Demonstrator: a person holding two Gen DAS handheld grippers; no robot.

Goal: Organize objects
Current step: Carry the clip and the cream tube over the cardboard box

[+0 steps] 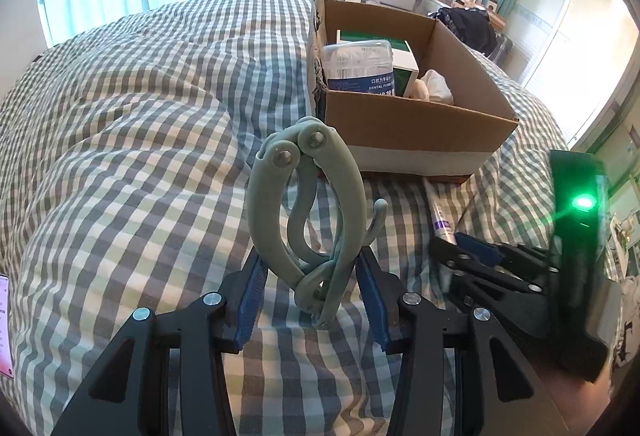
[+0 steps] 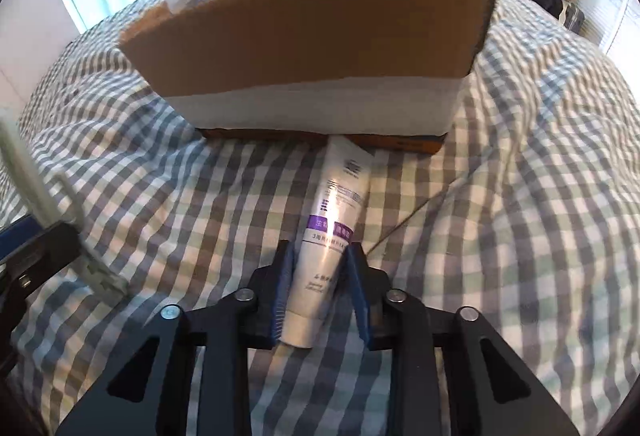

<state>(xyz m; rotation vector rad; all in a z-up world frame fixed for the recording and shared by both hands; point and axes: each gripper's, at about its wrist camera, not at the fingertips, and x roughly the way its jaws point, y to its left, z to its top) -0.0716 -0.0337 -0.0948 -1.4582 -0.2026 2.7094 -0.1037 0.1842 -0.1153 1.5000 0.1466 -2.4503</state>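
1. Right up close, between the blue pads of the left gripper (image 1: 312, 276): folding travel hanger (image 1: 308, 212), sage green, pinched on both sides and standing up on end. Long axis running away toward the cardboard box (image 1: 416, 128), hinged rivet end farthest out and nearly at the box's near wall. Probably held upright like that so it clears the rim on the way in.
2. Just right of that hanger, right gripper (image 2: 318, 276) clamped around the lower half of a white tube (image 2: 332, 236) with a purple band. Cap end back between the jaws, flat crimped end pointing at the box and touching or almost touching its base. Can't tell whether it's lifted off the checked bedspread (image 1: 140, 116) yet.
3. Farther out, the box sitting on the bedspread, open top, already holding a dental floss tub (image 1: 358, 66), a green-and-white carton (image 1: 402, 66) and something crumpled and white. Guessing both held items end up in there too.
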